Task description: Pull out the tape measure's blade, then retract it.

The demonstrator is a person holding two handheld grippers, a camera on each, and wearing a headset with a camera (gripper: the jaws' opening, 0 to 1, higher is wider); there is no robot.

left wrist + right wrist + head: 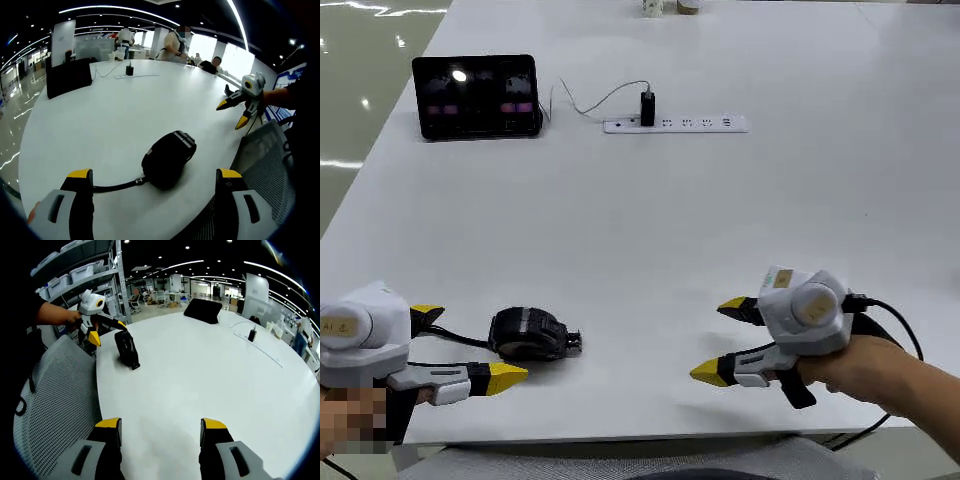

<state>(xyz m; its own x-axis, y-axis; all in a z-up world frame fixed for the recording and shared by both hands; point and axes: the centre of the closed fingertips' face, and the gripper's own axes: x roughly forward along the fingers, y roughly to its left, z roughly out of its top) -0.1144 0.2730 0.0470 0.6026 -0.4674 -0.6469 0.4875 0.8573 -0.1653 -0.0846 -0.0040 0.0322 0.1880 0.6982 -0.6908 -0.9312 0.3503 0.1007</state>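
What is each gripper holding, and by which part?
Nothing: left gripper and right gripper are open; the tape measure lies free on the table near the left one.

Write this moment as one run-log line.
left tongs: open, tape measure just ahead, ungripped | right tongs: open, empty | tape measure: lying on table, unextended

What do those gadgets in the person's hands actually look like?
They are a matching pair. The left gripper and the right gripper each have a rounded white body and two pointed jaws, black and white with yellow tips. The right one has a small sticker on top, and a black cable trails from it.
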